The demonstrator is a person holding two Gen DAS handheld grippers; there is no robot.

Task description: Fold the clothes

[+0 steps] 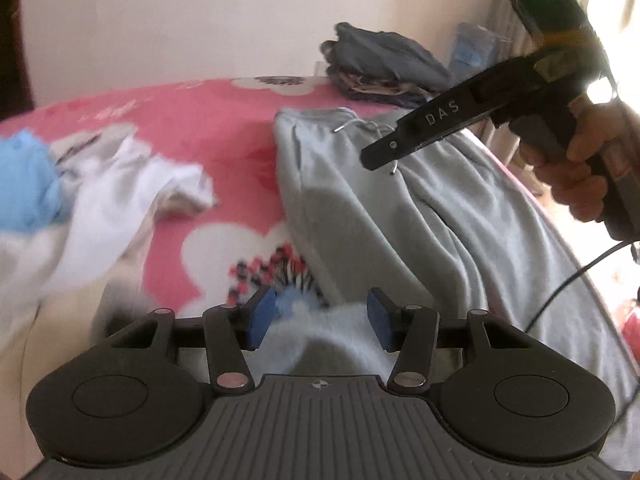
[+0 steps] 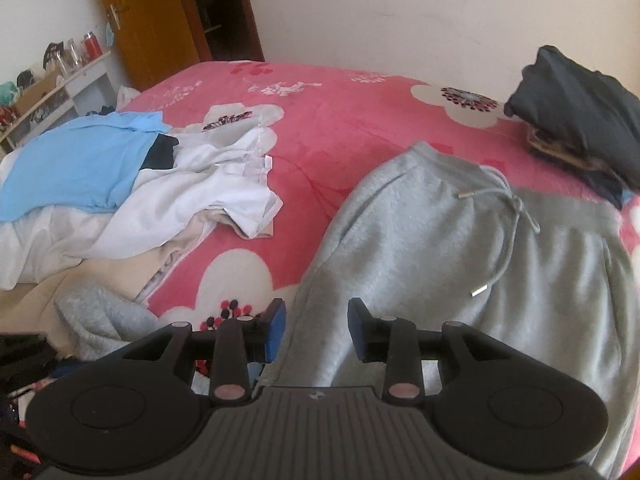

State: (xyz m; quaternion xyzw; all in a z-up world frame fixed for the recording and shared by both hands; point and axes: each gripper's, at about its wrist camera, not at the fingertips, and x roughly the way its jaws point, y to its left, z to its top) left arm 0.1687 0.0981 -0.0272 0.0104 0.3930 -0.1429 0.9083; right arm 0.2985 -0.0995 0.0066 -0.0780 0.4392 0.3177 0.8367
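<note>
Grey fleece sweatpants [image 2: 460,232] are lying spread across the right half of both views, on a bed covered by a plush pink blanket [image 2: 320,120] printed with large white flowers. The fabric is looking soft and napped, with long folds running down the legs; the elastic waistband is sitting toward the upper middle of the frame, and a grey drawstring [image 2: 508,216] with metal tips is trailing over the front.

In the left wrist view, the left gripper [image 1: 320,316] is standing at the lower centre with its jaws apart, blue pads facing each other; a pale grey fold of cloth is rising between them, but the pads are not pressing on it. In the right wrist view, the right gripper [image 2: 316,328] is hovering over the sweatpants' left edge, its jaws open with only cloth beneath them. From the left wrist view this same tool is showing as a black beak-shaped body at the upper right, held by a hand [image 1: 576,172].

At the left of both frames a loose heap is lying: a sky-blue shirt [image 2: 80,160] on top of crumpled white garments [image 2: 192,200]. In the upper right, a stack of folded dark clothes [image 2: 580,120] is sitting on the blanket. In the right wrist view's upper left, a white shelf [image 2: 60,88] is carrying small cluttered items, too small to name, beside a brown wooden door [image 2: 160,12].
</note>
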